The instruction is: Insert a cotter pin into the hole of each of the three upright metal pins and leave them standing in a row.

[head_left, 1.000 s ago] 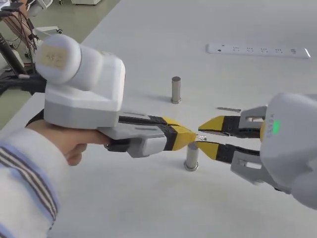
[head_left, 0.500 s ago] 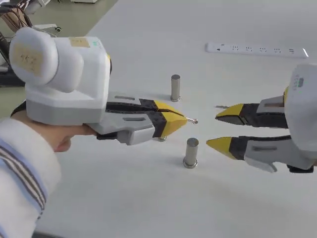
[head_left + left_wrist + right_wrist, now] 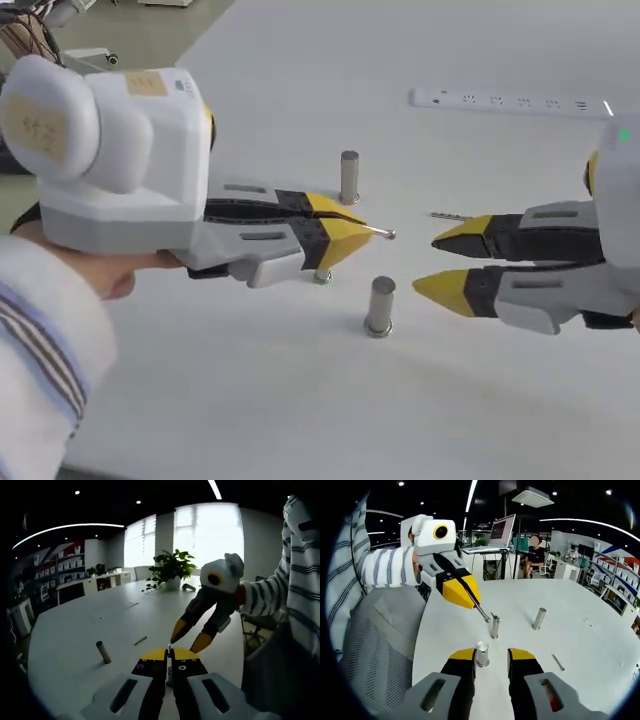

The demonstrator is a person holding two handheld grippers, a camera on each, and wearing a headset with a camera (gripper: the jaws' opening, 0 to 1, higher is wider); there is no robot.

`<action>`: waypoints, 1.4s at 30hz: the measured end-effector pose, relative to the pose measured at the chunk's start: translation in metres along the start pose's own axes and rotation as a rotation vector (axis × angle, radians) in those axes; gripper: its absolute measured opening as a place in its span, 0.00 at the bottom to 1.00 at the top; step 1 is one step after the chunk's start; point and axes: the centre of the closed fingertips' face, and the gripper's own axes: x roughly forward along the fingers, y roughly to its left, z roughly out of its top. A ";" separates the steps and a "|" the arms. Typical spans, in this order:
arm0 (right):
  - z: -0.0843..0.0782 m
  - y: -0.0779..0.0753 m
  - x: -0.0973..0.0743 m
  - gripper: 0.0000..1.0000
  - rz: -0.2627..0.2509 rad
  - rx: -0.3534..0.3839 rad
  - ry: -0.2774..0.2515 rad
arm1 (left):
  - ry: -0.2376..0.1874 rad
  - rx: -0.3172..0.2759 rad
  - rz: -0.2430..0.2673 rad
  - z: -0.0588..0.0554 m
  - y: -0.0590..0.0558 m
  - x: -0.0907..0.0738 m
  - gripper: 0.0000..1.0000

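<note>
Power strip (image 3: 515,101) lies beyond the upright pins (image 3: 380,303).

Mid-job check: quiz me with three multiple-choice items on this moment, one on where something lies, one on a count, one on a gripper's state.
1. Where is the loose cotter pin?
A. flat on the table, touching nothing else
B. through the nearest pin's hole
C. held by the right gripper

2. How many upright metal pins stand on the table?
A. two
B. three
C. four

3. What state is the left gripper in?
A. open and empty
B. shut on an upright pin
C. shut on a cotter pin

Answers:
1 A: it lies on bare table, apart from the right gripper, whose jaws are open and empty.
2 B: the right gripper view shows three standing.
3 C: its yellow tips are closed, with the held cotter pin sticking out in front.
</note>
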 end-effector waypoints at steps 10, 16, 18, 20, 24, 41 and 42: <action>0.019 0.013 -0.005 0.16 0.073 0.066 -0.075 | -0.034 0.043 -0.054 -0.001 0.001 -0.005 0.00; 0.026 0.023 -0.006 0.12 0.148 0.112 -0.096 | -0.062 0.071 -0.110 0.005 -0.017 -0.003 0.00; 0.027 0.023 -0.006 0.13 0.147 0.115 -0.102 | -0.059 0.076 -0.125 0.004 -0.020 -0.003 0.00; 0.028 0.025 -0.005 0.11 0.160 0.123 -0.106 | -0.058 0.076 -0.134 0.004 -0.023 -0.003 0.00; 0.030 0.027 -0.004 0.09 0.172 0.127 -0.112 | -0.064 0.081 -0.147 0.007 -0.029 -0.002 0.00; 0.025 0.041 -0.007 0.00 0.263 0.096 -0.084 | -0.027 0.069 -0.221 -0.001 -0.040 -0.007 0.00; 0.025 0.042 -0.008 0.00 0.266 0.092 -0.084 | -0.027 0.067 -0.224 -0.002 -0.041 -0.007 0.00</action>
